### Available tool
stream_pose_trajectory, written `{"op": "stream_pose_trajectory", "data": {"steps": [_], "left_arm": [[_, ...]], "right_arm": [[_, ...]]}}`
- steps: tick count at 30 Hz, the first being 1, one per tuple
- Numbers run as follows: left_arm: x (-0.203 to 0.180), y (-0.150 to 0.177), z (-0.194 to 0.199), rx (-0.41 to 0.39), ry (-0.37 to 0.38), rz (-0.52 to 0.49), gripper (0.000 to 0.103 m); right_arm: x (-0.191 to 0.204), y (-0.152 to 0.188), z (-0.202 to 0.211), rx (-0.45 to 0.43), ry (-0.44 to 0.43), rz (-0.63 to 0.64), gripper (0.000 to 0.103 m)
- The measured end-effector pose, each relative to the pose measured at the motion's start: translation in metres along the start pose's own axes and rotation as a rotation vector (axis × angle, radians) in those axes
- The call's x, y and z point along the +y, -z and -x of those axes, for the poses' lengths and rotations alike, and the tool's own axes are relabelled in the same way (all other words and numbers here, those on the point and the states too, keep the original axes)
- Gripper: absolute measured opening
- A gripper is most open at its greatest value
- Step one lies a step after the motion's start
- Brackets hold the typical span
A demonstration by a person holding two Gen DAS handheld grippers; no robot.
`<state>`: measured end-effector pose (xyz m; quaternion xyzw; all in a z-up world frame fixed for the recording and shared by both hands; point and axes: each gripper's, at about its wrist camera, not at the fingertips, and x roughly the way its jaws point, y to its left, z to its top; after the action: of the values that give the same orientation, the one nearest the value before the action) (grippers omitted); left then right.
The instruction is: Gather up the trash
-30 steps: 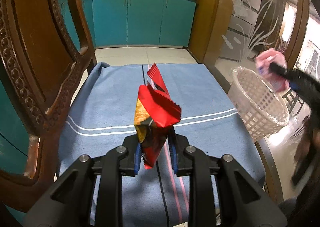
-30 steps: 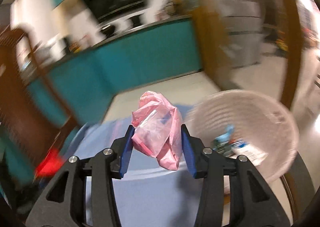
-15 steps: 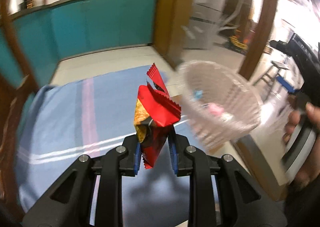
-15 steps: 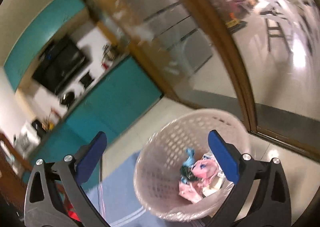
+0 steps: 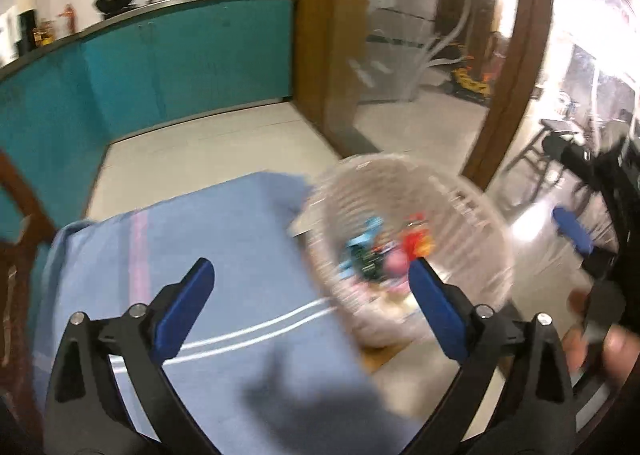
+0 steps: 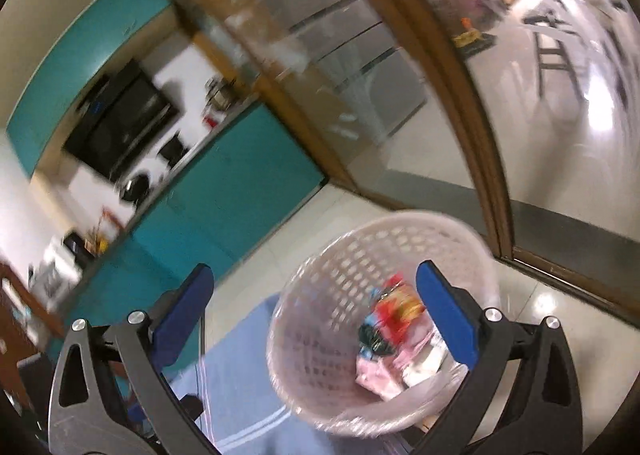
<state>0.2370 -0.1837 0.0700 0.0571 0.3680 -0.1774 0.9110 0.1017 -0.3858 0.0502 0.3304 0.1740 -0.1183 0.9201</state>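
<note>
A white perforated basket (image 5: 472,211) stands at the right edge of the blue-clothed table (image 5: 224,255). Inside it lie the red snack packet (image 5: 416,243), a pink bag (image 5: 396,265) and other scraps. My left gripper (image 5: 310,275) hangs just before the basket, its jaws opening wide with nothing between them. From the right wrist, the basket (image 6: 320,319) shows the red packet (image 6: 396,311) and pink bag (image 6: 376,375) on its floor. My right gripper (image 6: 316,277) hovers above the rim, open and empty. One of its blue pads (image 5: 572,229) shows beyond the basket.
A carved wooden chair (image 5: 16,255) stands at the table's left. Teal cabinets (image 5: 180,67) line the far wall, with a glass partition in a wooden frame (image 5: 512,67) to the right. A hand (image 5: 600,339) holds the right gripper past the table's edge.
The left gripper swung right to the basket, opened, and the red packet now lies in the basket. The right gripper released the pink bag into the basket and stays open over it.
</note>
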Motion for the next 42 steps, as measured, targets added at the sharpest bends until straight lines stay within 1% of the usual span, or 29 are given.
{"op": "stream_pose_trajectory", "data": {"steps": [2, 3, 6, 9, 12, 13, 15, 16, 17, 18, 20, 23, 24, 28, 32, 42], "left_arm": [[0.024, 0.013, 0.012, 0.002, -0.041, 0.021, 0.099], [0.042, 0.024, 0.022, -0.002, -0.076, 0.047, 0.099], [0.092, 0.048, 0.046, -0.015, -0.142, 0.117, 0.099], [0.139, 0.075, 0.071, -0.038, -0.237, 0.183, 0.099], [0.163, 0.093, 0.084, -0.053, -0.322, 0.197, 0.1], [0.173, 0.099, 0.086, -0.045, -0.327, 0.224, 0.1], [0.182, 0.103, 0.085, -0.039, -0.302, 0.281, 0.1], [0.186, 0.107, 0.083, -0.032, -0.294, 0.308, 0.1], [0.186, 0.11, 0.081, -0.027, -0.291, 0.312, 0.1], [0.186, 0.111, 0.077, -0.018, -0.293, 0.303, 0.1], [0.181, 0.112, 0.067, 0.011, -0.305, 0.264, 0.1], [0.179, 0.112, 0.063, 0.013, -0.299, 0.257, 0.1], [0.178, 0.112, 0.062, 0.015, -0.292, 0.26, 0.1], [0.177, 0.114, 0.066, 0.013, -0.222, 0.276, 0.1], [0.17, 0.116, 0.066, 0.002, -0.231, 0.25, 0.1], [0.169, 0.117, 0.065, 0.0, -0.235, 0.267, 0.1]], "right_arm": [[0.021, 0.011, -0.006, 0.044, -0.019, 0.076, 0.099], [0.036, 0.022, -0.008, 0.076, -0.032, 0.137, 0.099], [0.076, 0.054, -0.015, 0.153, -0.058, 0.292, 0.099], [0.109, 0.092, -0.018, 0.227, -0.079, 0.422, 0.099], [0.136, 0.131, -0.019, 0.291, -0.084, 0.55, 0.099], [0.142, 0.141, -0.019, 0.298, -0.081, 0.584, 0.099], [0.151, 0.157, -0.02, 0.314, -0.07, 0.639, 0.099], [0.153, 0.162, -0.021, 0.325, -0.066, 0.652, 0.099], [0.155, 0.166, -0.021, 0.335, -0.064, 0.657, 0.099], [0.155, 0.169, -0.022, 0.347, -0.062, 0.662, 0.099], [0.157, 0.174, -0.022, 0.342, -0.052, 0.67, 0.099], [0.158, 0.174, -0.024, 0.344, -0.04, 0.669, 0.099], [0.16, 0.174, -0.025, 0.345, -0.039, 0.668, 0.099], [0.16, 0.178, -0.027, 0.34, -0.039, 0.683, 0.1], [0.162, 0.182, -0.027, 0.348, -0.046, 0.693, 0.1], [0.161, 0.182, -0.026, 0.346, -0.044, 0.693, 0.1]]}}
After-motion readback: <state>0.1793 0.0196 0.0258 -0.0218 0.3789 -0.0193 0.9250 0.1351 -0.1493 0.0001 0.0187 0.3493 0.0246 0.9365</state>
